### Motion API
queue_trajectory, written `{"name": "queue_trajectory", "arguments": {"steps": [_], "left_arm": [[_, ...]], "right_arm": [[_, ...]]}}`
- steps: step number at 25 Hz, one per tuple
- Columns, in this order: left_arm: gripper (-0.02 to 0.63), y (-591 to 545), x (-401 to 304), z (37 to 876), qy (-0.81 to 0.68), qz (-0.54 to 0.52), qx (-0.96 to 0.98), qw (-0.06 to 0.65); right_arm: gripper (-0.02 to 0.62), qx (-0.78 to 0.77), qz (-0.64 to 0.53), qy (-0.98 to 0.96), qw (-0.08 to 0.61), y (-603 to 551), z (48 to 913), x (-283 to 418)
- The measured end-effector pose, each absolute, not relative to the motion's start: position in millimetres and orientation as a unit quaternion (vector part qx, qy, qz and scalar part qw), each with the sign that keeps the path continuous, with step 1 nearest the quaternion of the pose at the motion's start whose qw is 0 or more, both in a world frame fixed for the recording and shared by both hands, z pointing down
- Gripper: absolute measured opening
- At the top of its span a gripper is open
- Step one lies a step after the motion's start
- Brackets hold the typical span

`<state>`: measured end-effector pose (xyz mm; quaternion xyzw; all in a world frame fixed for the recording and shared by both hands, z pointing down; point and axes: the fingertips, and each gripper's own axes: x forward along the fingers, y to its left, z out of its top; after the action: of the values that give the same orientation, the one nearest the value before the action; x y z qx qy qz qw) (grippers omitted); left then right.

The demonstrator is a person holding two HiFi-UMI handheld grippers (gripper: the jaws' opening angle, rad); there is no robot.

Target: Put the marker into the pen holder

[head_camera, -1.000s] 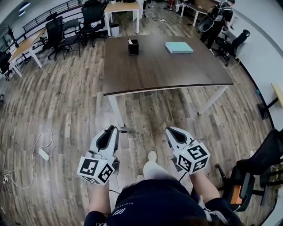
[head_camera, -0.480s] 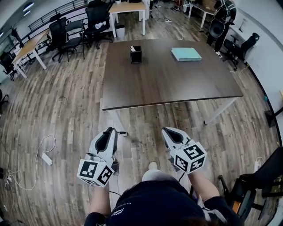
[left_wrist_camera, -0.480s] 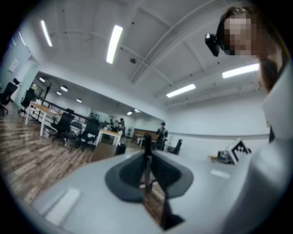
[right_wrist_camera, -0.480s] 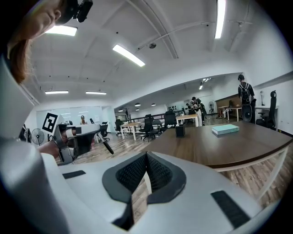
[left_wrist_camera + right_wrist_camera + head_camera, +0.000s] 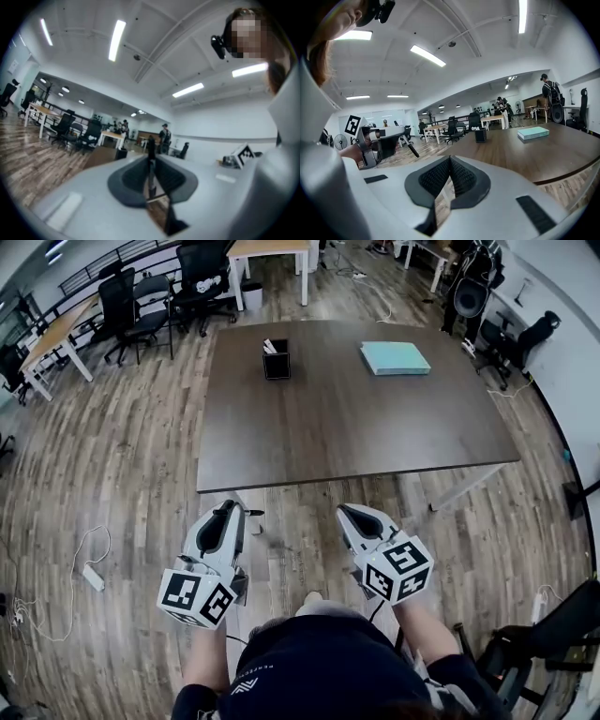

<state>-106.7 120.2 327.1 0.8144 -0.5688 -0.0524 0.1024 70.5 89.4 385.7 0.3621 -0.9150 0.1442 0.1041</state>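
Nearest to me, my left gripper (image 5: 231, 509) hangs low over the wood floor (image 5: 131, 474), and its jaws are clamped on the marker (image 5: 253, 512). In the left gripper view the dark pads (image 5: 136, 174) squeeze the black barrel from both sides, and the marker stands up out of the tips. From the head view its free end pokes out sideways, toward my other hand.

Beside it, at about the same height and a gap away, is my right gripper (image 5: 349, 512). Its jaws are closed tip to tip with nothing between them, and only floorboards show through the slit below the tips.

Off to my left a white power strip (image 5: 91, 575) lies on the floor with its cable looping away.

Ahead now: the near edge of the brown table (image 5: 356, 427) sits just past both grippers. The marker is short of that edge, over the floor, not over the tabletop.

Further on, the black holder (image 5: 277, 361) stands upright on the far left part of the table, with something pale sticking out of its top. It is well apart from the marker. A teal book (image 5: 395, 357) lies flat on the far right part, clear of the holder.

Beyond the table come black chairs (image 5: 202, 277) and pale desks (image 5: 272, 249). At the back right, a person (image 5: 548, 96) stands by the wall.
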Motion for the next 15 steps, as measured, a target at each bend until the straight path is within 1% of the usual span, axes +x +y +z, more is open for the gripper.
{"name": "queue_trajectory", "arguments": {"steps": [5, 15], "left_arm": [[0.043, 90, -90, 322, -0.571, -0.052, 0.814, 0.094], [0.043, 37, -87, 331, -0.577, -0.043, 0.81, 0.095]], "right_arm": [[0.002, 0.357, 0.142, -0.918, 0.104, 63, 386, 83], [0.002, 0.351, 0.154, -0.918, 0.102, 28, 396, 84]]}}
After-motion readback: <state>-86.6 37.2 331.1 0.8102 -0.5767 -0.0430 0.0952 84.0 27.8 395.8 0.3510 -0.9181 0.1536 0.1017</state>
